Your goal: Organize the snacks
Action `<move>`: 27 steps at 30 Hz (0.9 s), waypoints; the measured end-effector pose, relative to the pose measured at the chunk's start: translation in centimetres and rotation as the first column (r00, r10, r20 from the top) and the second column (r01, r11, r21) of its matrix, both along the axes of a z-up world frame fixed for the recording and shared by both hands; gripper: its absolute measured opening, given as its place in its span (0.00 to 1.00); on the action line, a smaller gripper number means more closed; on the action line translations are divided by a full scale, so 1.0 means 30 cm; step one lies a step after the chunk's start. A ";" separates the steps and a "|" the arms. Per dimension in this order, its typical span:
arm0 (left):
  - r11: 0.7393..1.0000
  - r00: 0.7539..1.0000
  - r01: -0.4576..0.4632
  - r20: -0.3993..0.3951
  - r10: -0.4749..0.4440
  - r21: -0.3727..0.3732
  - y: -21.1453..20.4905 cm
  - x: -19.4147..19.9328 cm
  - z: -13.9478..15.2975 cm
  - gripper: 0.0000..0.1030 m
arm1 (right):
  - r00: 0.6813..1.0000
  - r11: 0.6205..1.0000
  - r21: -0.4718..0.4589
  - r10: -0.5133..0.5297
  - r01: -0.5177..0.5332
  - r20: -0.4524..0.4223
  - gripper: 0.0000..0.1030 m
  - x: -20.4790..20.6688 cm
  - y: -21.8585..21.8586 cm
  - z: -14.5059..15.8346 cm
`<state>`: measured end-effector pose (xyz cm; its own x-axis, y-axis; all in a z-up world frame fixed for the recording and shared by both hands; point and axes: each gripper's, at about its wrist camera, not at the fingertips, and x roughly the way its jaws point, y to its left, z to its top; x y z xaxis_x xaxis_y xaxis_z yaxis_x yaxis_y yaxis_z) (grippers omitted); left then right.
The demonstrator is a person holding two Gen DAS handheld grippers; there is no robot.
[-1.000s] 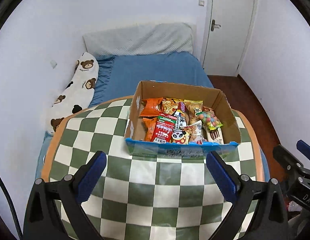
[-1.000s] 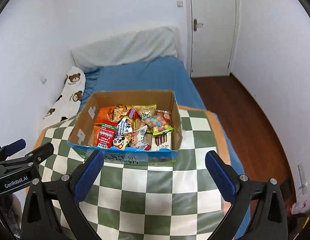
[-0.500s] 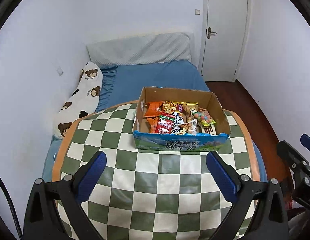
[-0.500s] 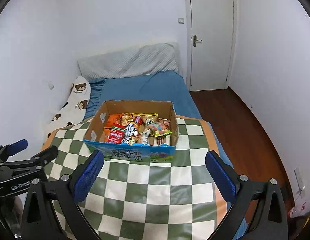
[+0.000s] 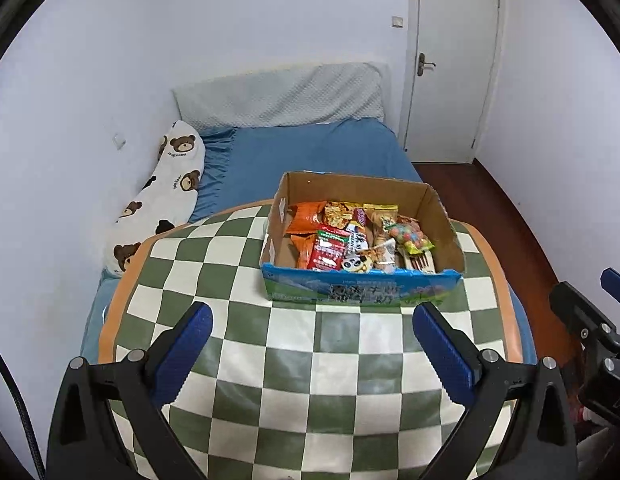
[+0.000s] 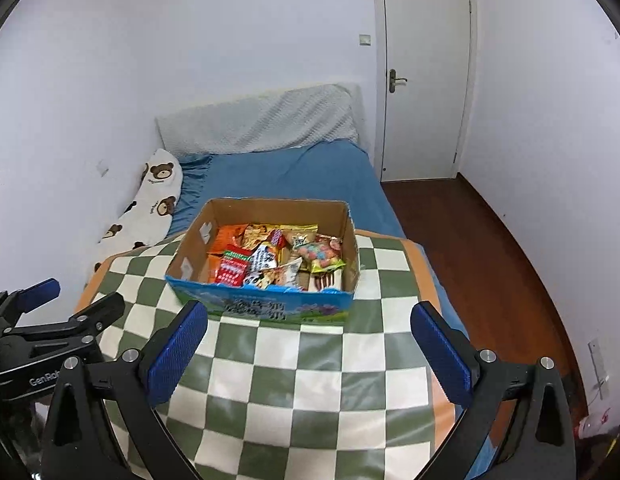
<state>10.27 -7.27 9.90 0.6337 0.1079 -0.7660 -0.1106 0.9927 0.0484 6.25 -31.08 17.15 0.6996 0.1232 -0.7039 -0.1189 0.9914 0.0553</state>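
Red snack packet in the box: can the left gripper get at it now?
Probably yes. The left gripper is open, the box is open-topped, and the red packet lies on top near the front wall.

Both tongs spread wide and empty: left tongs (image 5: 312, 334) lower centre of frame, right tongs (image 6: 310, 332) likewise.

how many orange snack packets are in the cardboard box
2, both at the box's left end: one orange packet by the far wall, another just nearer. More may be hidden underneath.

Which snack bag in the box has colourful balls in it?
The clear green-edged bag at the right side of the cardboard box; the others are orange, red or printed packets.
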 end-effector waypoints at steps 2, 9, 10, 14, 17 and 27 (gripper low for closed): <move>1.000 1.000 -0.002 -0.008 0.002 0.014 -0.003 0.035 -0.018 1.00 | 1.000 1.000 0.001 -0.006 0.006 -0.004 1.00 0.040 -0.002 -0.021; 1.000 0.997 -0.007 -0.082 0.008 0.009 0.009 0.166 -0.103 1.00 | 0.999 1.000 0.010 -0.024 0.024 -0.042 1.00 0.173 -0.001 -0.094; 1.000 0.996 -0.006 -0.085 0.007 0.010 0.011 0.178 -0.111 1.00 | 0.998 1.000 0.009 -0.027 0.028 -0.049 1.00 0.191 0.000 -0.109; 1.000 0.994 -0.015 -0.111 0.017 0.021 0.020 0.238 -0.159 1.00 | 0.996 0.999 0.010 -0.037 0.038 -0.087 1.00 0.255 0.004 -0.167; 1.000 0.992 -0.018 -0.125 0.019 0.006 0.026 0.270 -0.179 1.00 | 0.993 0.999 0.008 -0.040 0.041 -0.110 1.00 0.294 0.009 -0.201; 1.000 0.991 -0.009 -0.133 0.011 0.014 0.026 0.320 -0.197 1.00 | 0.988 0.998 0.001 -0.055 0.055 -0.146 1.00 0.347 0.013 -0.247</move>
<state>19.87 -6.48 3.99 0.5251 0.1243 -0.8419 -0.1122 0.9908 0.0763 16.66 -30.70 9.75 0.5954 0.0914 -0.7982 -0.0545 0.9958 0.0734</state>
